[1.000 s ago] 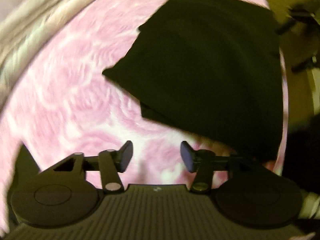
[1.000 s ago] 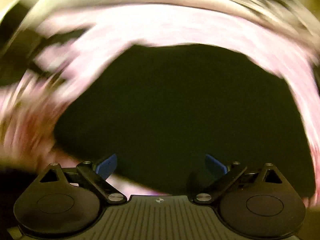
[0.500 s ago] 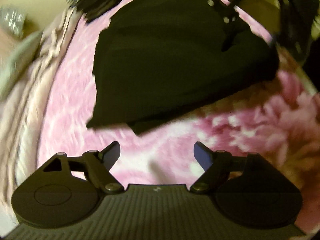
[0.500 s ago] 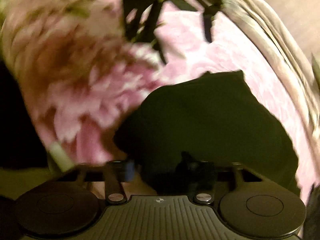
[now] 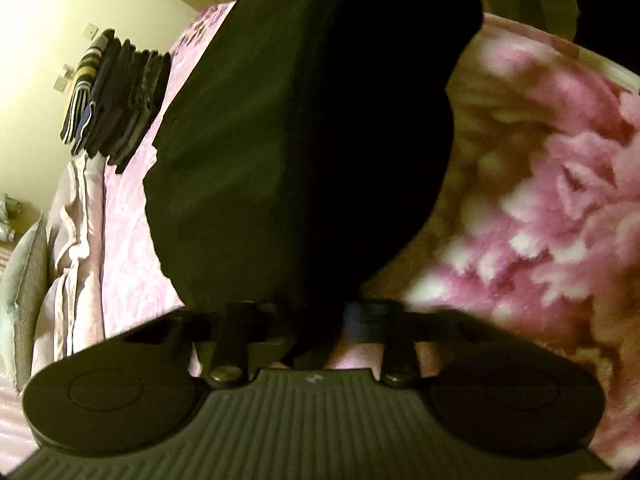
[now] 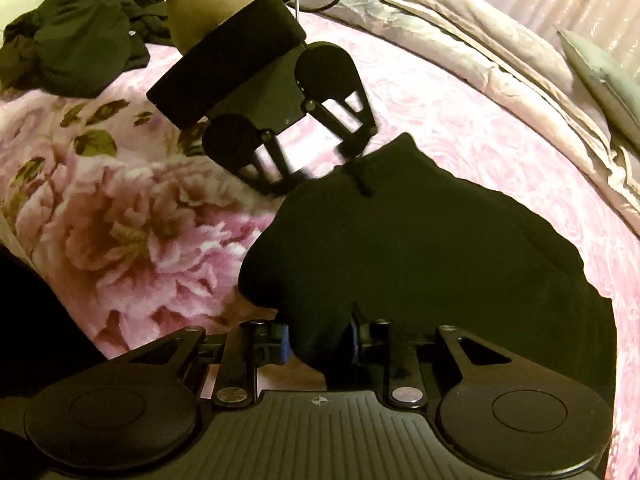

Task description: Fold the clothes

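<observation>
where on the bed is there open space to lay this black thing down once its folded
Free: pink bedspread between the black garment and the rumpled duvet. Crowded: folded clothes stack and dark clothes heap. Both grippers, left and right, pinch the garment.

No text, label, brand, number or sign can be read in either view; small marks on each gripper's ribbed body at 6 o'clock are symbols only, not letters.

Cloth and plastic under my hands

I am handling a matt black cloth garment [image 6: 420, 248] lying on a plush, fuzzy floral blanket [image 6: 132, 232]; my right gripper [image 6: 320, 340] is showing matt black plastic, ribbed on top, with shiny metal pivots.
</observation>
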Demonstrator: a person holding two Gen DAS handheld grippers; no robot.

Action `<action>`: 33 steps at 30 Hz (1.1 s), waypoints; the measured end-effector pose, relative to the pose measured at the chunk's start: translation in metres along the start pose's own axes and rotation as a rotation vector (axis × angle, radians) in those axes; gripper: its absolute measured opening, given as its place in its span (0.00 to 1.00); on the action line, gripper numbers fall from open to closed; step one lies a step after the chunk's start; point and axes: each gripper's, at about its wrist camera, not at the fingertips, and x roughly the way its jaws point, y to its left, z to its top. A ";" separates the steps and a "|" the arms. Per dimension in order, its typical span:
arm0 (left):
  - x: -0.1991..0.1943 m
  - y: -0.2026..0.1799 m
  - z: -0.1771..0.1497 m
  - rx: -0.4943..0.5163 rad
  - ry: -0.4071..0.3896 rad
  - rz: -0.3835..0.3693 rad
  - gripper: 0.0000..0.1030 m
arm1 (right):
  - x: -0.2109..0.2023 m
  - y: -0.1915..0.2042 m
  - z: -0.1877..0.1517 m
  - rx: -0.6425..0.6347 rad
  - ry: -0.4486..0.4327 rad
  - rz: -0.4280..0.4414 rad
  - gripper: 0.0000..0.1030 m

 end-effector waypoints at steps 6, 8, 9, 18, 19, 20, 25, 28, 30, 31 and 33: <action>-0.020 0.065 0.017 -0.095 -0.012 0.014 0.11 | -0.035 -0.032 0.004 0.143 -0.053 0.005 0.25; -0.027 0.094 0.029 -0.123 -0.024 0.030 0.10 | -0.054 -0.051 0.002 0.219 -0.096 0.002 0.25; -0.029 0.109 0.037 -0.136 -0.032 0.035 0.10 | -0.063 -0.061 0.001 0.257 -0.117 0.000 0.25; 0.026 0.227 0.143 -0.007 -0.051 -0.026 0.10 | -0.136 -0.197 -0.078 0.793 -0.318 -0.009 0.25; 0.040 0.237 0.155 0.013 -0.047 -0.044 0.10 | -0.138 -0.213 -0.094 0.857 -0.332 -0.002 0.25; 0.056 0.243 0.166 0.030 -0.045 -0.064 0.10 | -0.140 -0.229 -0.110 0.921 -0.346 0.005 0.25; 0.146 0.265 0.224 0.075 -0.016 -0.190 0.10 | -0.136 -0.305 -0.199 1.221 -0.375 0.029 0.25; 0.203 0.267 0.248 0.055 0.011 -0.272 0.10 | -0.121 -0.338 -0.250 1.372 -0.364 0.031 0.25; 0.234 0.262 0.257 0.050 0.042 -0.302 0.13 | -0.109 -0.351 -0.280 1.463 -0.351 0.033 0.25; 0.249 0.259 0.261 0.048 0.057 -0.317 0.14 | -0.103 -0.355 -0.294 1.508 -0.342 0.037 0.25; 0.262 0.258 0.262 0.014 0.073 -0.330 0.20 | -0.096 -0.359 -0.314 1.589 -0.319 0.065 0.29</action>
